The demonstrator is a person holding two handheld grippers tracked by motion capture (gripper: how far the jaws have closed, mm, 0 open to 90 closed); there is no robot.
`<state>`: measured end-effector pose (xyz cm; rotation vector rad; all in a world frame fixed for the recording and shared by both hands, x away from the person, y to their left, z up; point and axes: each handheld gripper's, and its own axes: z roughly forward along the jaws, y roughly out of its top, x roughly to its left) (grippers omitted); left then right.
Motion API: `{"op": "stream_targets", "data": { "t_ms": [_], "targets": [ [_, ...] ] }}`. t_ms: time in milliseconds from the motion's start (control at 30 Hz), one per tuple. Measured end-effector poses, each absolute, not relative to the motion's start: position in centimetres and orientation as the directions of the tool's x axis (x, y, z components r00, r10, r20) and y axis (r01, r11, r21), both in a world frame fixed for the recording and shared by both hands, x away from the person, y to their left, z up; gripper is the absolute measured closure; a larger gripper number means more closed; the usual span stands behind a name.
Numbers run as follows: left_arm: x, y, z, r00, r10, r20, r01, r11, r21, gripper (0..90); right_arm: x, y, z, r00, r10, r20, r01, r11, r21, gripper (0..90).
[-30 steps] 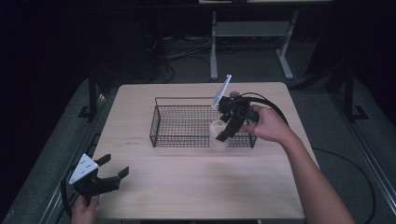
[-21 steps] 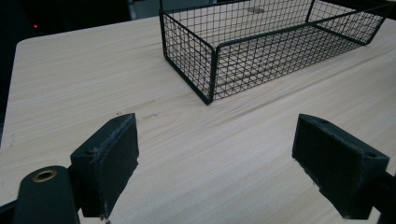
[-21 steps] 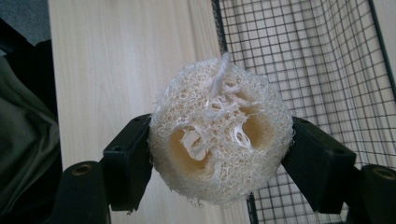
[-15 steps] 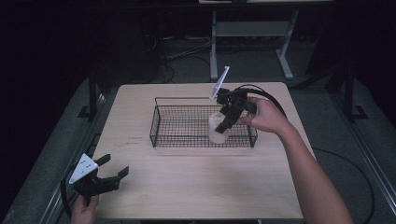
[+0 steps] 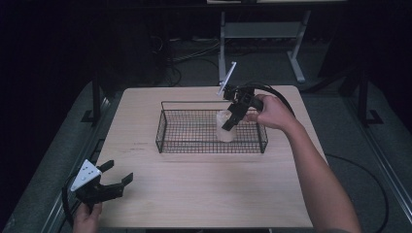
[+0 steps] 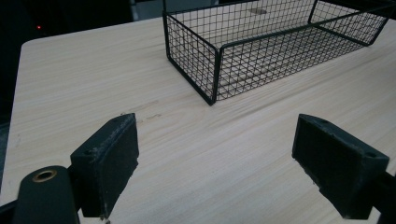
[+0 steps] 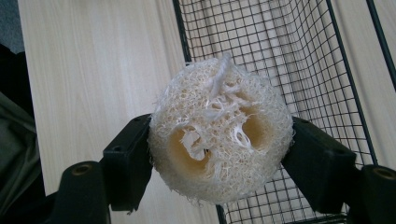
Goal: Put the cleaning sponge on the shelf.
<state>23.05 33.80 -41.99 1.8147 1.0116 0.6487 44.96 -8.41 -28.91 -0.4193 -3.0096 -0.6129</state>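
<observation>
Fingers [image 7: 126, 163] of the right gripper [image 5: 232, 118] press both sides of a pale loofah sponge [image 7: 219, 140], holding it over the right end of the black wire basket [image 5: 167, 138]. Farther out, the left gripper [image 5: 111, 180] hovers at the bench's [image 5: 204, 194] near-left corner, its fingers [image 6: 112, 158] spread wide, holding nothing.

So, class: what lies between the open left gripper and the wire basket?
Nothing: in the left gripper view, bare wooden table runs from the left gripper to the wire basket.
</observation>
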Motion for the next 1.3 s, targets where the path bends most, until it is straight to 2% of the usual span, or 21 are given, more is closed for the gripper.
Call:
{"op": "stream_targets", "data": {
  "t_ms": [933, 1300],
  "targets": [
    [23.1, 33.9, -42.1, 0.521, 0.854, 0.006, 0.369, -0.232, 0.900, 13.8, 48.3, -9.6, -31.0, -0.927, 0.354, 0.125, 0.375, 0.851, 0.368, 27.7],
    [23.1, 33.8, -42.0, 0.526, 0.850, 0.003, 0.367, -0.230, 0.901, 13.8, 48.8, -9.1, -32.2, -0.926, 0.363, 0.105, 0.377, 0.860, 0.344, 27.7]
  ]
}}
